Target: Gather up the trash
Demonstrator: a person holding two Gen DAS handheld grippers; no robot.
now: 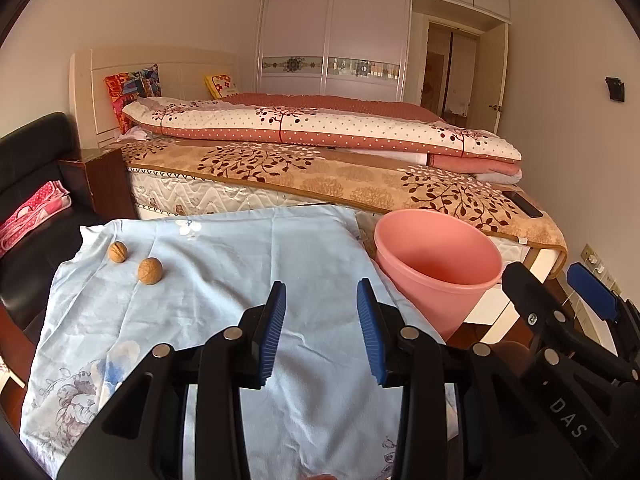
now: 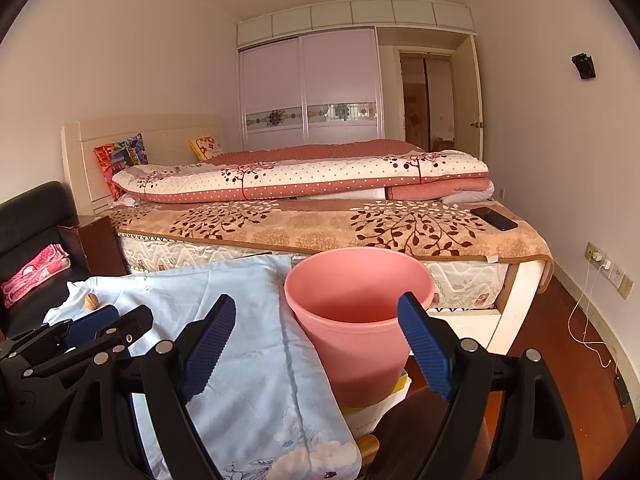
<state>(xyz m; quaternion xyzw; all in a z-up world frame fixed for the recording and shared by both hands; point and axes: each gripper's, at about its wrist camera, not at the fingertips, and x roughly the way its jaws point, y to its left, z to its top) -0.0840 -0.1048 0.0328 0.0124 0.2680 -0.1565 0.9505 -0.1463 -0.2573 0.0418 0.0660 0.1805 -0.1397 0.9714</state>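
The left gripper [image 1: 321, 328] hovers over the surface [image 1: 224, 304] with its blue ribbed fingers [image 1: 274, 332] parted and nothing between them. The right gripper [image 2: 320, 344] hangs beside the surface's edge, its blue fingers [image 2: 426, 346] spread wide and empty, framing the pink bin [image 2: 356, 312]. What carries the surface is hidden under a pale blue floral cloth [image 2: 248, 364], creased and draping over the edges. The bin's base is cut off from view — it seems to rest on a box or stack just beside the surface, though that is hard to make out. It is smooth plastic, round and tapering downward; its inside looks bare as far as can be seen.

Two walnuts [image 1: 150, 270] lie on the cloth at the far left, near each other but apart — round, tan, wrinkled. From the right wrist only one shows; the left gripper blocks the other. Beyond lies a bed [image 2: 320, 224] with a leaf-patterned blanket and a dark phone [image 2: 494, 218].
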